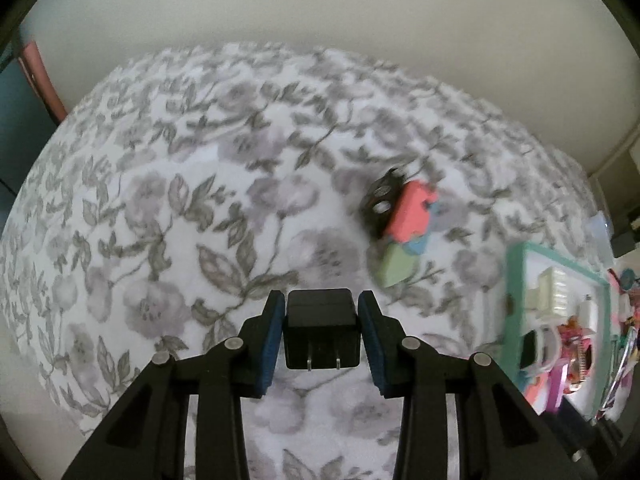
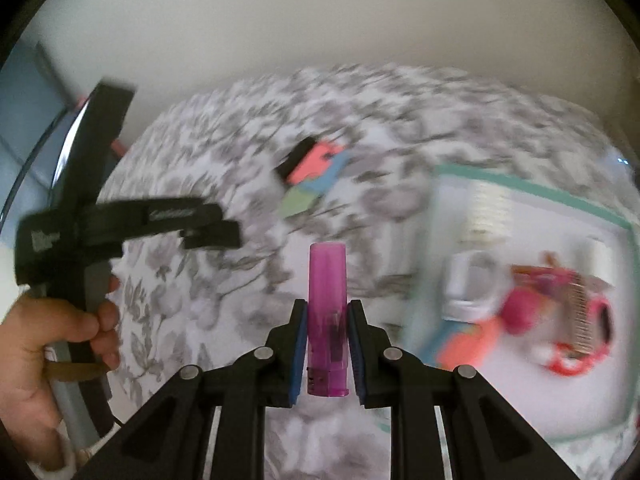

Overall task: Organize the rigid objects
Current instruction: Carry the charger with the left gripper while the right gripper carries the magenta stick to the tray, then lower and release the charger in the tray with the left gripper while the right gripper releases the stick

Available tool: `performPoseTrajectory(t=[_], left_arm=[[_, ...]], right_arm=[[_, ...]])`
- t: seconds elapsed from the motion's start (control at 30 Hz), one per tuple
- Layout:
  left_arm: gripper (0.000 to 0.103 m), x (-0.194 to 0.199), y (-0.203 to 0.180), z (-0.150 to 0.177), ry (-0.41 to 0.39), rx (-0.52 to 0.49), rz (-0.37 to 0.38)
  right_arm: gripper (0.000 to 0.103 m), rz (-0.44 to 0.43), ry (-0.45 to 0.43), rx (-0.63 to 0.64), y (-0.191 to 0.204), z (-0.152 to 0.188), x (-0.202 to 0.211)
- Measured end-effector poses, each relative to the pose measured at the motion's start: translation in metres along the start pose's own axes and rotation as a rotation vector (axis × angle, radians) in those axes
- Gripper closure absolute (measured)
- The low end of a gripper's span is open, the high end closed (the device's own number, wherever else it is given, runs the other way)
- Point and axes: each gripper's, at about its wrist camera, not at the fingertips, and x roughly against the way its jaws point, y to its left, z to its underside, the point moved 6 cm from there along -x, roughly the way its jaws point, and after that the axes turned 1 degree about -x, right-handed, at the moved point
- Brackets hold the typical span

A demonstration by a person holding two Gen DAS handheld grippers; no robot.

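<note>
Charger [image 1: 320,328], boxy matte black, pinched by left gripper [image 1: 321,340]; right gripper [image 2: 327,344] clamps translucent purple lighter [image 2: 327,320].

You won't find a single word here you can read. Your left gripper [image 2: 208,224], seen from the right wrist, carries two pale printed marks, one along its arm and one on its body, but motion blur smears both past reading.

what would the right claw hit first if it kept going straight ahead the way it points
Probably just the floral cloth. The right claw, shut on the purple lighter, points at bare fabric; the foam shapes lie further up, slightly left. Blur hides depth.
</note>
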Motion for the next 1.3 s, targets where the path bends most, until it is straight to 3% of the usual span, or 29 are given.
performPoseTrajectory(t=[0.2,0.43,0.87,1.13,1.3], left_arm=[[0.064,0.033,-0.043,-0.005,-0.083,-0.051,0.068],[0.064,0.052,-0.104,0.001,-0.122,-0.142,0.127],[0.064,0.047,-0.237,0.059,-0.043,-0.415,0.233],[0.063,0.025,-0.263,0.089,0.070,-0.461,0.259],[0.063,0.024,-0.266,0.094,0.064,-0.487,0.246]], right_arm=[[0.082,0.086,-0.030,-0.114,-0.056,-0.002,0.033],[0.082,0.132,-0.021,-0.218,-0.109,-0.001,0.045],[0.082,0.252,-0.034,-0.382,-0.206,0.024,0.073],[0.082,0.298,0.071,-0.445,-0.239,0.051,0.050],[0.082,0.294,0.140,-0.455,-0.243,0.063,0.032]])
